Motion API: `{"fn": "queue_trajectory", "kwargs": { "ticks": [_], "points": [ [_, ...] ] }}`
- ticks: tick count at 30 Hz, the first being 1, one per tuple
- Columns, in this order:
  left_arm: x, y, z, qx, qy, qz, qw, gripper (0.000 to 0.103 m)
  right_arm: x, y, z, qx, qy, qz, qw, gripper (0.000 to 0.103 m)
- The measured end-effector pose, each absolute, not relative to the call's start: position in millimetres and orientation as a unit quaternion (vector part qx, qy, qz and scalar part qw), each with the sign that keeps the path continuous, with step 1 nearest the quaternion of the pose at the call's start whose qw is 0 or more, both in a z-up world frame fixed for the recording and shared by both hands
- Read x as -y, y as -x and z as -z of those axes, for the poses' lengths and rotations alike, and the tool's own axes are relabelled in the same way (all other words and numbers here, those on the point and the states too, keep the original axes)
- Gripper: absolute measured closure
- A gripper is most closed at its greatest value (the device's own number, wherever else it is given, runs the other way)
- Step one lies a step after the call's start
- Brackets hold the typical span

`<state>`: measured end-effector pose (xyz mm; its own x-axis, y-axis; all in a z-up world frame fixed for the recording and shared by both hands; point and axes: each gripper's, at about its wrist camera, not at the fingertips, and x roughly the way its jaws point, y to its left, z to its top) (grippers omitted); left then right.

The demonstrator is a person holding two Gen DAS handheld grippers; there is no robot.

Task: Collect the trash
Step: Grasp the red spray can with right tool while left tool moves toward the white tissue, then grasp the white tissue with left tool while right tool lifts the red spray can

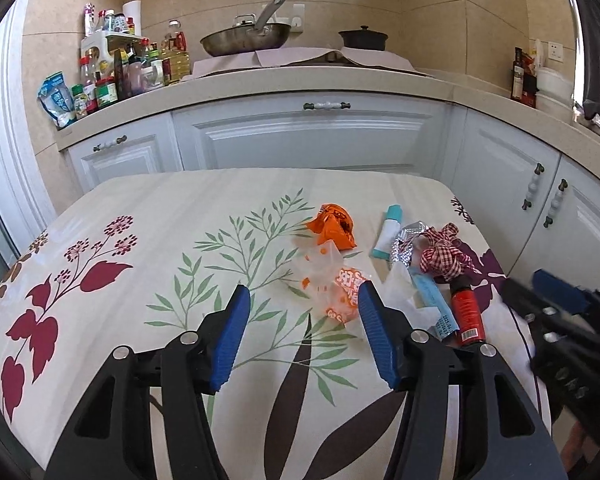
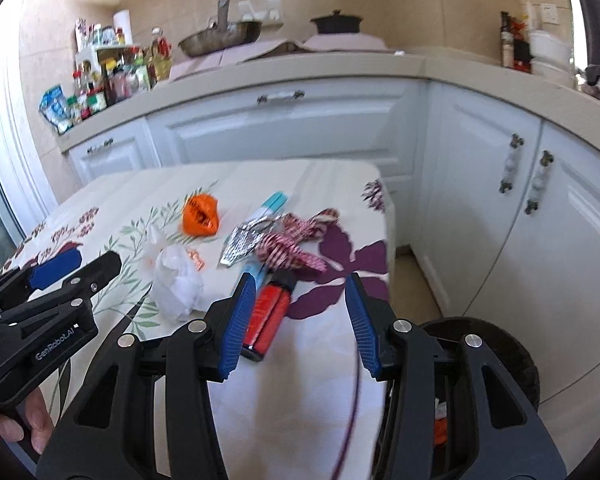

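Both grippers, left (image 1: 302,300) and right (image 2: 298,290), gape empty above the table's (image 1: 148,216) litter; dark bin (image 2: 496,344) holds orange scraps.

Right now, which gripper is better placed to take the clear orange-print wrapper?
Left. The left gripper stands open right at the clear orange-print wrapper, while the right gripper faces the red tube.

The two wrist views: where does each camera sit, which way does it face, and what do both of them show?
Left wrist view: sits on the left gripper, facing the table and kitchen counter; its blue fingers and the right gripper show.
Right wrist view: sits on the right gripper, facing the table's right end and the cabinets; the left gripper and a hand show.
Shared: orange wrapper, red tube, checked ribbon.
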<state>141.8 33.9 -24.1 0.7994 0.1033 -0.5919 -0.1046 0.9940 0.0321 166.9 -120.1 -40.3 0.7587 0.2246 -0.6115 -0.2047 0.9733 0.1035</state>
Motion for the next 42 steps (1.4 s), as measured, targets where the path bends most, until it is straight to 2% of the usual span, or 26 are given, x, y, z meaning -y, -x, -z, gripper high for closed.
{"fn": "queue_trajectory", "kwargs": {
  "ticks": [17, 18, 20, 22, 36, 42],
  "points": [
    [-61, -146, 38, -0.348, 0.002, -0.074, 0.935, 0.048, 95, -191, 65, -0.413, 0.029, -0.113, 0.903, 0.060],
    [-61, -145, 38, -0.348, 0.002, -0.073, 0.935, 0.048, 95, -192, 67, -0.417, 0.028, -0.115, 0.901, 0.061],
    [-60, -145, 38, -0.348, 0.003, -0.072, 0.935, 0.047, 95, -193, 68, -0.422, 0.025, -0.121, 0.898, 0.076],
    [-60, -146, 39, -0.350, 0.006, -0.069, 0.934, 0.047, 95, -193, 68, -0.422, 0.024, -0.124, 0.898, 0.080],
    [-30, -151, 37, -0.354, 0.000, -0.031, 0.935, 0.043, 113, -180, 61, -0.400, 0.004, -0.136, 0.906, 0.080],
    [-12, -157, 35, -0.353, -0.007, -0.012, 0.935, 0.035, 125, -178, 60, -0.396, -0.009, -0.141, 0.907, 0.080]
  ]
}}
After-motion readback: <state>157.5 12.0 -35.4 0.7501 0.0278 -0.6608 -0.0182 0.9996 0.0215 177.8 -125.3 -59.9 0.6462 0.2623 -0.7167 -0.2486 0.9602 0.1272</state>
